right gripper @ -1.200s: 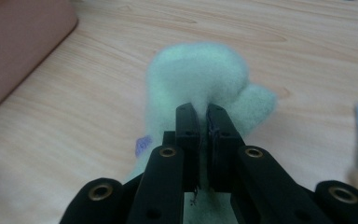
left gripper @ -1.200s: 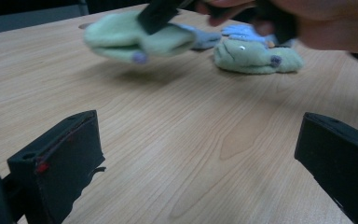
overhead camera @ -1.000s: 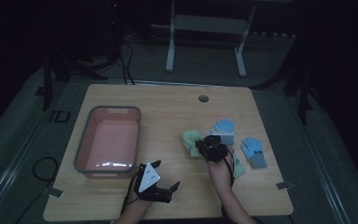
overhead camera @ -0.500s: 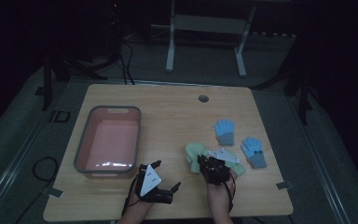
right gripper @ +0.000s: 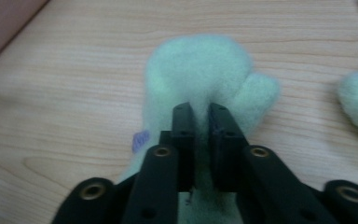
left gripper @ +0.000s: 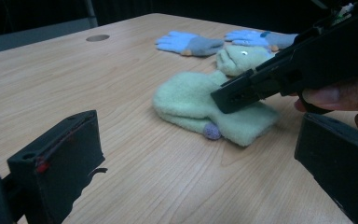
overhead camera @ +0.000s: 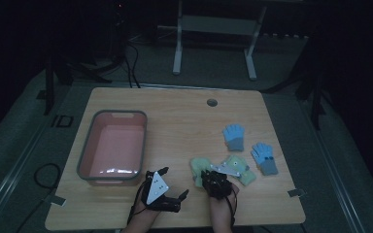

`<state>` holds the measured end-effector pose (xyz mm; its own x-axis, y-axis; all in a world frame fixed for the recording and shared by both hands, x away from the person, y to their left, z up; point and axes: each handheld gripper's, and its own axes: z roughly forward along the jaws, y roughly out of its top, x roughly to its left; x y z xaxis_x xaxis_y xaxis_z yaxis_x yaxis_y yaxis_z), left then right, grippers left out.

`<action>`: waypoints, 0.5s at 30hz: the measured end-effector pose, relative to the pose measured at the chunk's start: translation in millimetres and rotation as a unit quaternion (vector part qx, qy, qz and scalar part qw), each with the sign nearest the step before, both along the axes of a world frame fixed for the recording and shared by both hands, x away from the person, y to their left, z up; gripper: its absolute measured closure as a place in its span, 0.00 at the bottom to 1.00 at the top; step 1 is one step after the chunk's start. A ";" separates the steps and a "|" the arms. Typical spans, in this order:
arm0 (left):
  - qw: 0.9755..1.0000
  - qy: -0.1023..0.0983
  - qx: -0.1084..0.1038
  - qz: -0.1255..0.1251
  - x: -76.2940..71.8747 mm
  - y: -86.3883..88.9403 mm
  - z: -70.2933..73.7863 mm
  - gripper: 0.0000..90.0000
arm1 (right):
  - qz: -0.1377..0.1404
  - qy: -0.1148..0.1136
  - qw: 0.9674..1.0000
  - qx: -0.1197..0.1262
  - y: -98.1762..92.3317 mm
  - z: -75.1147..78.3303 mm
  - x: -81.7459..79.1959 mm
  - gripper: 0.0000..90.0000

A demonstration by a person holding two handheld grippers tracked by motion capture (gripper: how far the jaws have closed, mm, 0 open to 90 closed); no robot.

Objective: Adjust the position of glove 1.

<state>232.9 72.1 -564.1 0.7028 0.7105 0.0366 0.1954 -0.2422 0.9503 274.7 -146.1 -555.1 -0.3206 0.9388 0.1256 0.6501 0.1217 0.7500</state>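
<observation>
Pale green fleece of a mitten (right gripper: 200, 79) is pinched by the right gripper (right gripper: 200, 114), whose jaws have just been opening slightly; the left gripper (overhead camera: 175, 187) is held with jaws wide apart.

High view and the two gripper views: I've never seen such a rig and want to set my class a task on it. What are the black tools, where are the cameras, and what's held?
A person at a table holds a hand-held gripper, a black two-jaw clamp, in each hand. The high view looks down from above; each gripper view looks along one clamp's jaws. On the table lie a pink tub, two blue gloves and two green mittens. The left hand-held gripper is open and empty. The right hand-held gripper has the near mitten between its jaws, which have just been opening; whether they pinch it is unclear.
</observation>
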 end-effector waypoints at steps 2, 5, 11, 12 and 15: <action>1.000 0.001 0.000 0.000 0.1 0.1 0.0 0.01 | 0.001 -0.002 1.000 0.006 0.0 2.7 -0.2 0.79; 1.000 0.002 0.000 -0.002 0.4 0.1 0.1 0.01 | 0.004 -0.014 1.000 0.004 -3.7 9.5 0.3 0.72; 1.000 0.005 0.000 -0.003 1.3 -0.1 0.1 0.01 | 0.047 -0.021 0.999 0.002 -11.1 24.4 4.3 0.68; 1.000 0.004 -0.001 -0.002 1.0 -0.1 0.1 0.01 | 0.051 -0.021 0.998 -0.002 -11.1 25.9 4.9 0.68; 1.000 0.002 -0.001 0.000 0.6 0.0 0.0 0.01 | 0.070 -0.022 0.997 -0.009 -14.0 31.2 11.3 0.68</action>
<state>233.5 72.1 -564.1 0.7033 0.7102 0.0315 0.1997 -0.2399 0.9500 286.0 -160.1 -523.9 -0.4545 0.8860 0.0916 0.5917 0.2234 0.7746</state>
